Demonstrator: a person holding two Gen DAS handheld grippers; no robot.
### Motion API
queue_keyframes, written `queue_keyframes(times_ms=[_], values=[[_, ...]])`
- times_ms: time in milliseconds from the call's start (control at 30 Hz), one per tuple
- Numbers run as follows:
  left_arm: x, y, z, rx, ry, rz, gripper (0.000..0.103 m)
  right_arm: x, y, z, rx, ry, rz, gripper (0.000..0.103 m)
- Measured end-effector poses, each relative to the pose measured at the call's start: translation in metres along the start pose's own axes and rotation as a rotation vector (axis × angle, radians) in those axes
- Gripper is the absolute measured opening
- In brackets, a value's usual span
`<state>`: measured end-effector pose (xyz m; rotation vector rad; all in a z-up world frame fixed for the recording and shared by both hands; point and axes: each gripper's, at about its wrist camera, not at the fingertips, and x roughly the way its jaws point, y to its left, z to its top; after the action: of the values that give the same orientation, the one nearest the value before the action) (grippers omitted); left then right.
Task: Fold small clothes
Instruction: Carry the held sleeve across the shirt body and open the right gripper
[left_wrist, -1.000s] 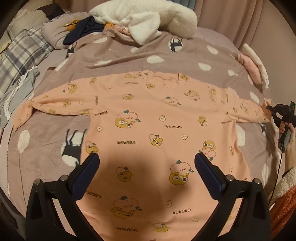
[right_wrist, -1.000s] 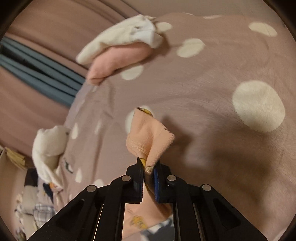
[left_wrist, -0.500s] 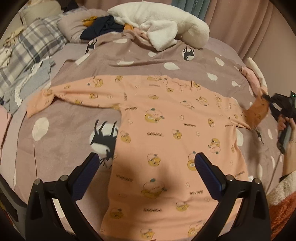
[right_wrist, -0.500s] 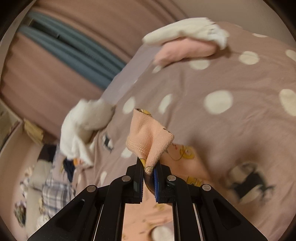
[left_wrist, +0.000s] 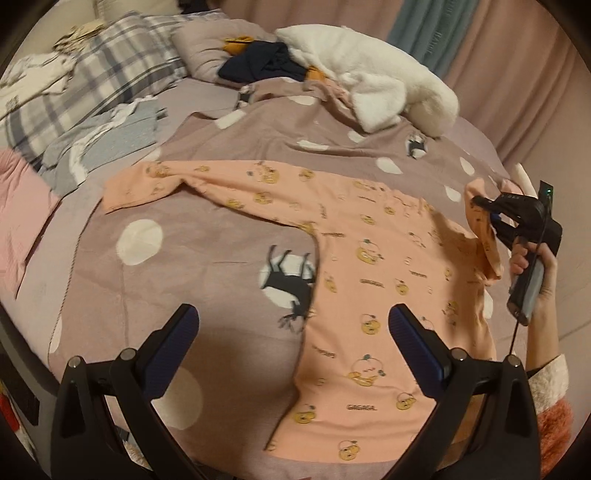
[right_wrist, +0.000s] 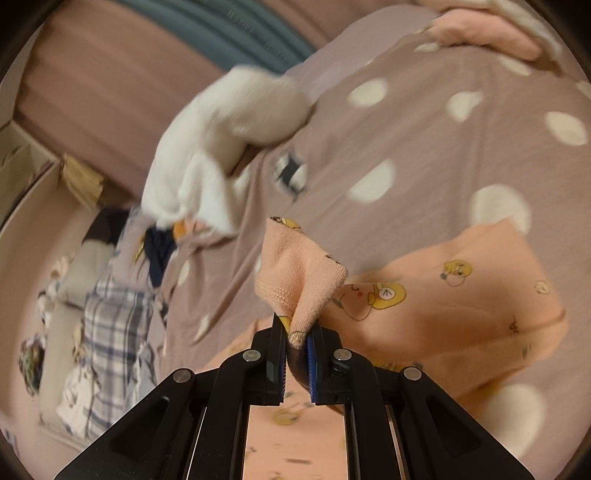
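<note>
Folding sleeve cuff (right_wrist: 299, 273) inward, pinched in right gripper (right_wrist: 297, 334); left gripper (left_wrist: 291, 325) gaping, empty. Next: lay across peach shirt (left_wrist: 369, 295), toward bedspread (left_wrist: 184, 258) centre.

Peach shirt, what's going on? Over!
Right gripper shut on sleeve cuff, lifted. Left gripper open, empty. Peach shirt unfolded. Nothing blocking.

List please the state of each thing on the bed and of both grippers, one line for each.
pink shirt: spread flat, one sleeve lifted.
lifted sleeve cuff: pinched, raised off the bed.
other sleeve: lying flat.
right gripper: shut on the cuff.
left gripper: open, empty.
white fleece: crumpled.
</note>
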<state>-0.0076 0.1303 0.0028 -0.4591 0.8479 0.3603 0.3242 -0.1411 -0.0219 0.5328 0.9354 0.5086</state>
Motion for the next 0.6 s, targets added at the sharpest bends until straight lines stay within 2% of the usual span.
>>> queue_keyframes(times_ms=[133, 300, 400, 600], values=[[-0.004, 0.016, 0.002, -0.026, -0.007, 0.018, 0.103, 0.031, 0.031, -0.019, -0.034, 0.06, 0.031, 0.01], [-0.003, 0.032, 0.003, -0.086, 0.005, 0.004, 0.103, 0.066, 0.065, -0.048, -0.104, 0.137, 0.019, 0.01], [-0.002, 0.035, 0.004, -0.099, 0.014, -0.013, 0.103, 0.084, 0.08, -0.067, -0.152, 0.174, -0.011, 0.01], [0.001, 0.037, 0.005, -0.107, 0.019, 0.011, 0.103, 0.11, 0.09, -0.091, -0.222, 0.259, -0.085, 0.011]])
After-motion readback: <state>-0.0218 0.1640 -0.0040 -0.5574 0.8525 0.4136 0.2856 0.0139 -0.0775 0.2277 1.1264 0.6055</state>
